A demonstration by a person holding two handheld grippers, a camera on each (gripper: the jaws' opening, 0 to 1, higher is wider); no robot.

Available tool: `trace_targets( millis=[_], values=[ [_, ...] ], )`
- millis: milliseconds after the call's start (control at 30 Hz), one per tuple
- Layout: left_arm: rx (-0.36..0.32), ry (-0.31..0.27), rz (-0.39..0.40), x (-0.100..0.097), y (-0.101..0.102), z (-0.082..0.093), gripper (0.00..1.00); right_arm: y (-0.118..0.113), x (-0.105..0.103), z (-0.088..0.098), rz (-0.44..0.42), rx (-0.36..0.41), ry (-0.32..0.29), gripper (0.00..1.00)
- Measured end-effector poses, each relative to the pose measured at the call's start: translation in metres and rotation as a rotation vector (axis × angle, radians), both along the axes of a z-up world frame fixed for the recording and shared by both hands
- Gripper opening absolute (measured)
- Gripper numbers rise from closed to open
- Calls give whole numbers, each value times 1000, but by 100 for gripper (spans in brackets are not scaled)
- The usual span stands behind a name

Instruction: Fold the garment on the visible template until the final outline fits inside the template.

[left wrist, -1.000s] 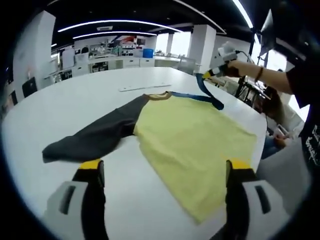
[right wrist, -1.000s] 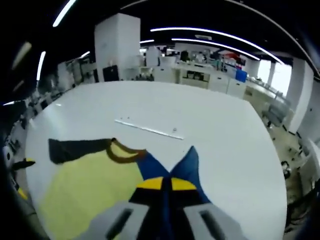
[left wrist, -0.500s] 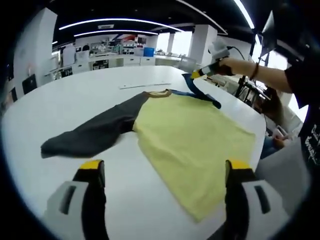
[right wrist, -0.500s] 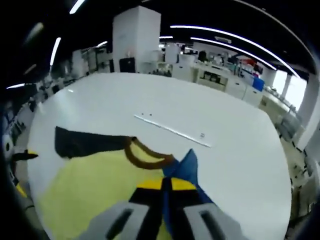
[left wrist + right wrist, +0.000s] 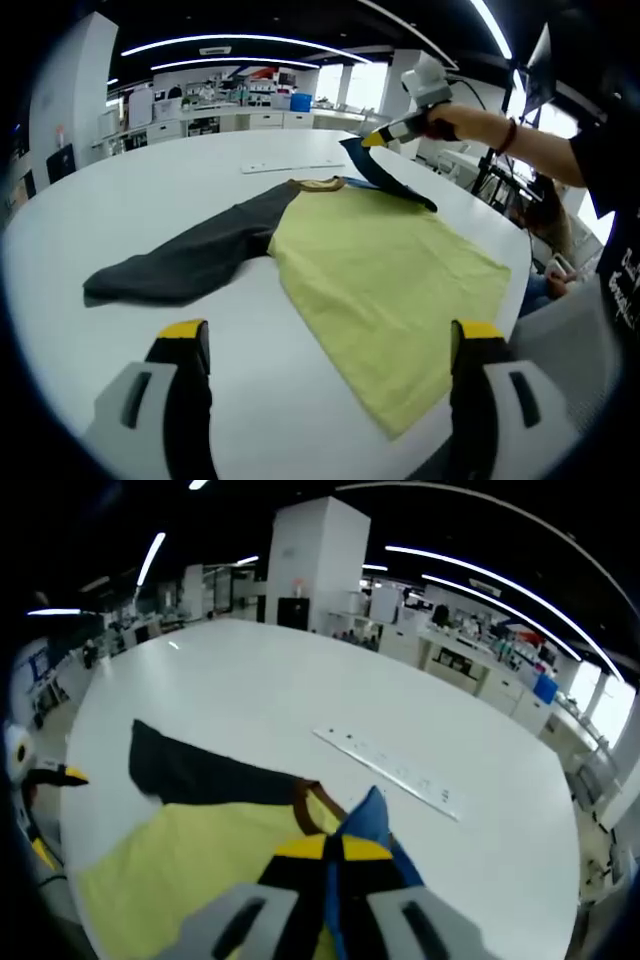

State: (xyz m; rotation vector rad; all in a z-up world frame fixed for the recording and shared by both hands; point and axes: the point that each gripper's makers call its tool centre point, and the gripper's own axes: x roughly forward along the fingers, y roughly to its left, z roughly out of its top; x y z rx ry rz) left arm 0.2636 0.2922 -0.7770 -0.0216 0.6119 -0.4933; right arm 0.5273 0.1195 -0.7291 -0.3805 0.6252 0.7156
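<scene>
Since a second ago the blue fabric sleeve has been carried higher and further in over the shirt's neckline, lifted off the counter by the right gripper, whose jaws are clamped on its tip; in the right gripper view that gripper shows its yellow tips pressed together around the blue cloth. The yellow-bodied fabric shirt with a brown collar lies flat near the front edge of the round white counter, its dark grey sleeve stretched out to one side. The left gripper hovers above the near hem with jaws spread wide, holding nothing. The risk I see: pulling the blue sleeve across too hard could drag the whole shirt and rumple the collar, and the hem already sits close to the counter edge, so it might slide over. A thin white strip lies beyond the collar; I can't make out a template outline
</scene>
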Motion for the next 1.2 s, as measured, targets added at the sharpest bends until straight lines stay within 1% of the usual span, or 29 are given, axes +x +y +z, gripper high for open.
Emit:
trace_targets(
  millis=[67, 133, 267, 367, 400, 567, 600, 733, 900, 1033, 1200],
  values=[
    [0, 1, 2, -1, 1, 0, 98, 11, -2, 3, 21, 18, 5, 0],
    [0, 1, 2, -1, 0, -1, 98, 20, -10, 6, 42, 25, 2, 0],
    [1, 3, 5, -2, 0, -1, 97, 36, -18, 7, 74, 35, 5, 0],
    [0, 2, 8, -2, 1, -1, 97, 45, -21, 7, 94, 39, 7, 0],
    [-1, 3, 10, -3, 2, -2, 97, 49, -28, 8, 104, 42, 8, 0],
    [3, 9, 15, -4, 3, -3, 97, 64, -37, 8, 145, 54, 8, 0],
    [2, 8, 16, -4, 3, -3, 97, 68, -36, 8, 156, 56, 6, 0],
    [5, 11, 18, -5, 4, -5, 97, 79, -48, 8, 196, 63, 0, 0],
    [3, 10, 24, -6, 7, -6, 97, 92, -56, 4, 250, 63, 0, 0],
    [4, 13, 28, -7, 9, -7, 97, 98, -68, 0, 279, 59, 11, 0],
    [7, 18, 36, -10, 8, -8, 97, 111, -84, -10, 340, 55, 25, 0]
  ],
)
